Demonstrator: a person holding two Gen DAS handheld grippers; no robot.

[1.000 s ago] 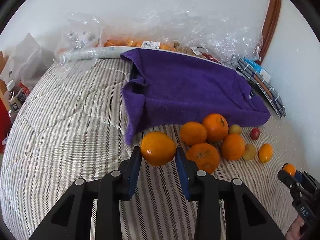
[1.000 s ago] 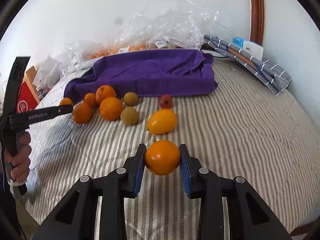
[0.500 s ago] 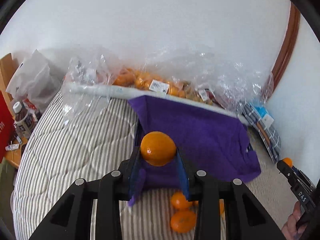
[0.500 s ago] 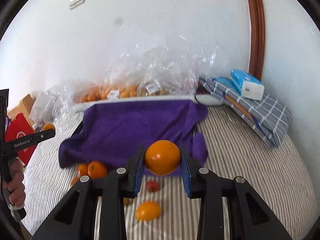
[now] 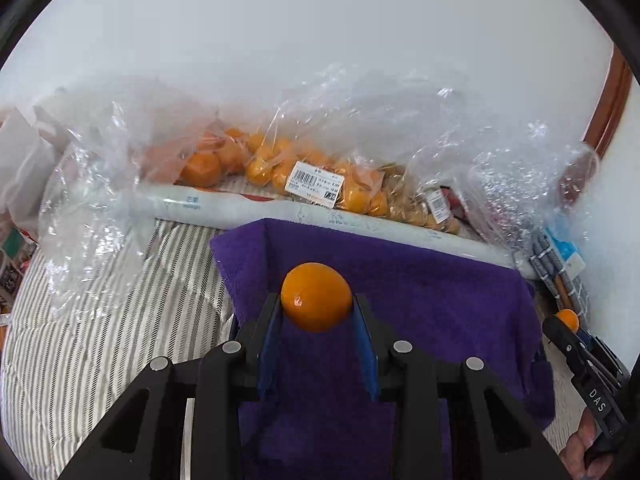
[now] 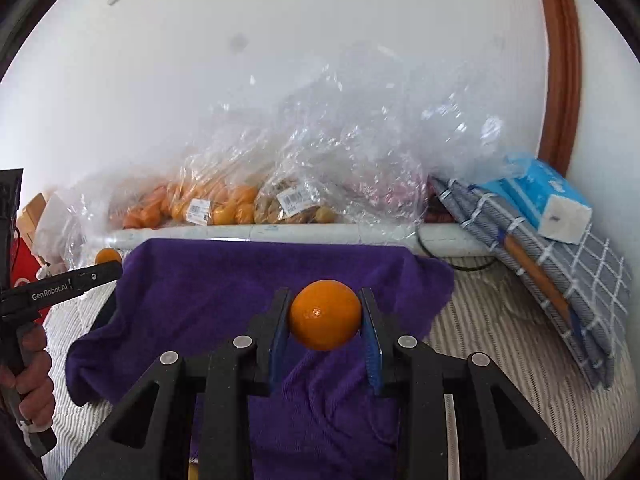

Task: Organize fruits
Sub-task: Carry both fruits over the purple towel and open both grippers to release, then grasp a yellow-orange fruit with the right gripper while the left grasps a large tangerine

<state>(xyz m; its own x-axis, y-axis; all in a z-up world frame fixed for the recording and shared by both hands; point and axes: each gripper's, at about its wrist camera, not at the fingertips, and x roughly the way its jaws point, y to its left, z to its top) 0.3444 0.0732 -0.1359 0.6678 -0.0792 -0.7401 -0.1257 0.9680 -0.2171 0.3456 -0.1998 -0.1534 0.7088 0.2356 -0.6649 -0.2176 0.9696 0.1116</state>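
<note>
You are mid-carry with a fruit in each hand. Your left gripper [image 5: 316, 316] has its fingers closed snugly on an orange [image 5: 316, 297], held clear above the purple towel [image 5: 440, 304] that lies on the striped bed [image 5: 80, 340]. Your right gripper [image 6: 325, 322] is the same: fingers pressed on either side of a second orange [image 6: 325, 314], also over the towel. Each gripper also shows at the edge of the other's view, still with its fruit at the tip.

The step in hand looks like delivery. Both fruits point toward the clear plastic bags [image 5: 280, 160] of oranges along the wall, behind the white roll [image 5: 280, 210] at the towel's far edge. Whether you mean to set the fruit on the towel or into a bag, the pictures do not settle. Either way, the next move calls for lowering each orange until it rests on something before you let the fingers part; round fruit released on sloping cloth will likely roll.

Hard to make out: the bag mouths are lost in crumpled, glaring plastic, so no opening shows. The underside of each orange and the towel directly beneath the grippers are hidden by the gripper bodies.
</note>
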